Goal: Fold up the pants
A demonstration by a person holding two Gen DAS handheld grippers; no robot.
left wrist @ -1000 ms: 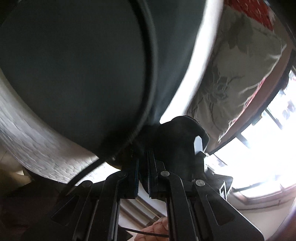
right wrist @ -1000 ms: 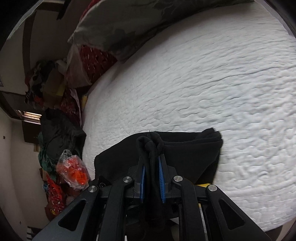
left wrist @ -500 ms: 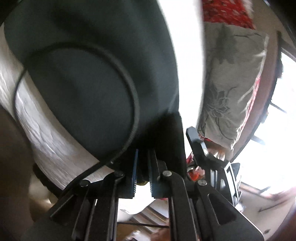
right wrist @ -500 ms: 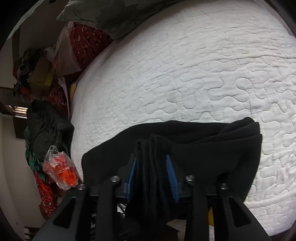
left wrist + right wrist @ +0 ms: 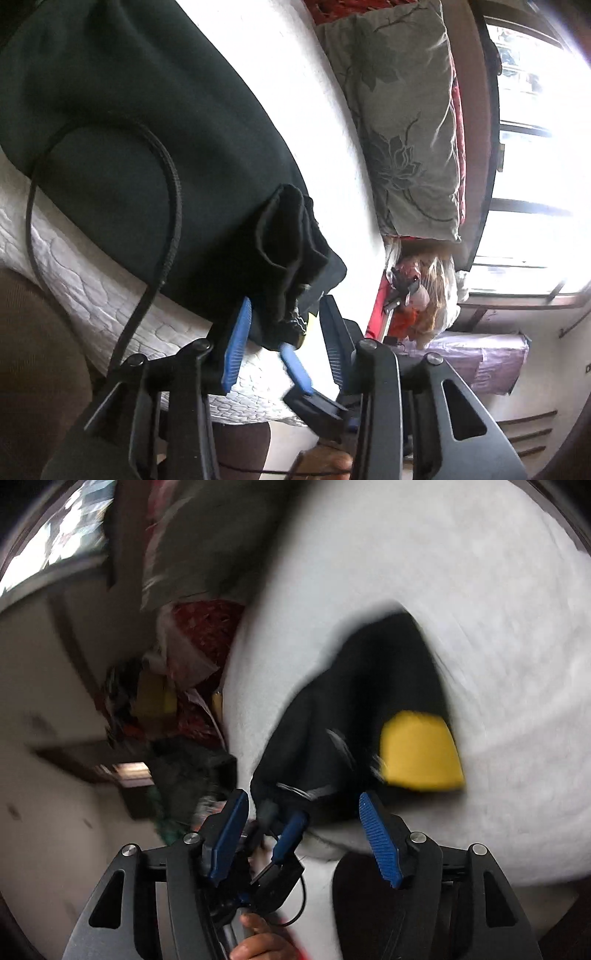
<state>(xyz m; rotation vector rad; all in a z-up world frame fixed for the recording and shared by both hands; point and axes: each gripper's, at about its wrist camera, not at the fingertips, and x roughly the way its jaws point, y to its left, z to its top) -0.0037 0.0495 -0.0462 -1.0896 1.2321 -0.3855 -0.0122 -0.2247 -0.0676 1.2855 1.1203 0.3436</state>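
The black pants (image 5: 122,122) lie folded on the white quilted bed (image 5: 74,266); a bunched corner (image 5: 291,243) hangs near the bed's edge. My left gripper (image 5: 286,325) is open, its blue pads on either side of that corner, not pinching it. In the blurred right wrist view the pants (image 5: 369,709) lie on the bed (image 5: 498,627) with a yellow patch (image 5: 417,749) showing. My right gripper (image 5: 306,819) is open just short of the cloth. The other gripper's blue finger shows between each pair of jaws.
A grey flowered pillow (image 5: 402,122) lies at the head of the bed beside a bright window (image 5: 535,147). Bags and clothes (image 5: 413,295) pile up beside the bed, also blurred in the right wrist view (image 5: 184,686). A black cable (image 5: 170,206) crosses the pants.
Both grippers have opened and let go of the pants' corner. They have drawn back toward the bed's edge, and the right wrist view has swung and blurred.
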